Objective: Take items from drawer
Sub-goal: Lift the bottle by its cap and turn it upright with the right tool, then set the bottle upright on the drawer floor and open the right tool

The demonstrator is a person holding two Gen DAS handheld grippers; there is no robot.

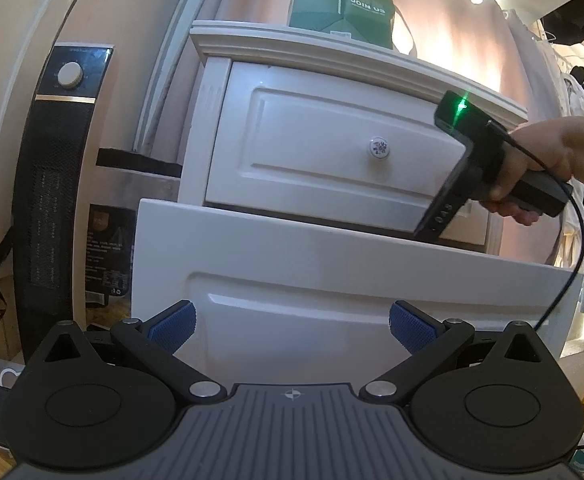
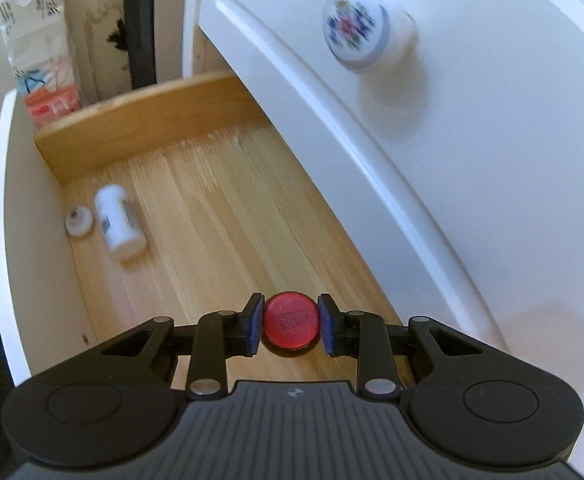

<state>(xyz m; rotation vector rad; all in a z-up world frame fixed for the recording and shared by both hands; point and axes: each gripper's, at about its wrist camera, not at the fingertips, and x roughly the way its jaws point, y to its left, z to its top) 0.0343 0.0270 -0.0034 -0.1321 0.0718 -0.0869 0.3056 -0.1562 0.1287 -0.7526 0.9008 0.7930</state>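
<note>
The lower drawer (image 1: pixel 332 256) of a white nightstand stands pulled out; its wooden floor (image 2: pixel 219 216) shows in the right wrist view. My right gripper (image 2: pixel 290 326) is shut on a round red cap (image 2: pixel 290 326), held over the drawer's near part. A white bottle (image 2: pixel 117 222) lies on its side near the drawer's far left corner, a small white lid (image 2: pixel 79 221) beside it. My left gripper (image 1: pixel 292 326) hangs open in front of the drawer's white face, with nothing between its blue pads (image 1: pixel 173 326). A hand (image 1: pixel 540 164) holds the right gripper's body (image 1: pixel 460 164) above the drawer.
The upper drawer (image 1: pixel 332 148) is closed, with a floral knob (image 2: pixel 358 26). A green box (image 1: pixel 344 8) sits on the nightstand. A black heater (image 1: pixel 55 176) stands to the left. Clothes hang at the right. A cable (image 1: pixel 568 272) trails from the right gripper.
</note>
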